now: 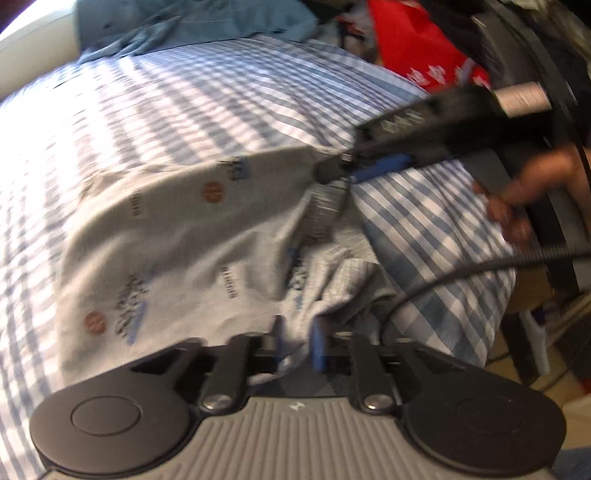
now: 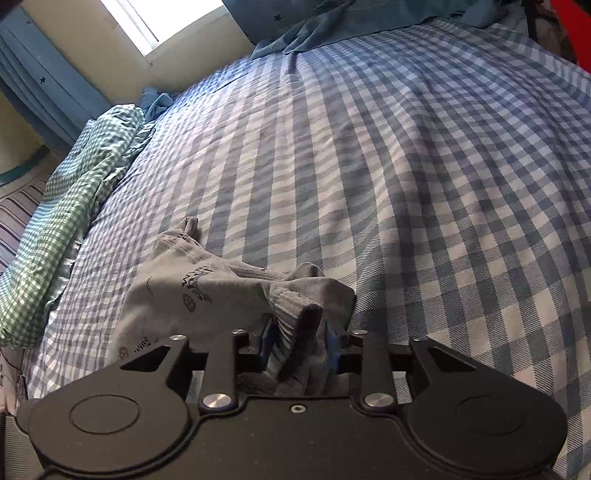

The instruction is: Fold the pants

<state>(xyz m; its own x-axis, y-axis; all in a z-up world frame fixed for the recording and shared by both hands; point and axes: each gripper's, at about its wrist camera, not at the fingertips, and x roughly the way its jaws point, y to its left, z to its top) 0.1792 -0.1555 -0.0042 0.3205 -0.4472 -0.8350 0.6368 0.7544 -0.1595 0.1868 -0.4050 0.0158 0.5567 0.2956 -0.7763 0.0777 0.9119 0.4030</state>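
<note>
Two grippers work one pair of pants on the bed. Seen from its own wrist camera, the right gripper (image 2: 300,345) has its blue-padded jaws part open with a thick bunch of the grey pants (image 2: 207,295) between them; the ribbed waistband fills the gap and the pads press on it from both sides, so it has hold of the cloth. In the left wrist view the same gripper (image 1: 338,171) reaches in from the right with a person's hand (image 1: 517,199) on its handle, its tips at the gathered waistband.

Low in its own view, the left gripper (image 1: 297,345) has its jaws part open, with a fold of the pants (image 1: 177,240) rising between the blue pads. Blur hides whether the pads actually pinch the fabric, so I cannot tell if it grips.

One pair of pants is in view, light grey with small printed motifs and words. It lies near the bed's near edge, on the blue-and-white checked sheet (image 2: 406,166). From the right wrist camera its long axis runs from the held waistband away toward the bed's left side, ending in a narrow leg tip pointing up the bed.

One green checked blanket (image 2: 74,206) is bunched along the bed's left edge. One teal cloth (image 2: 332,26) lies crumpled at the far edge below the window (image 2: 147,22). One red cloth (image 1: 413,44) sits at the far right corner in the left wrist view.
</note>
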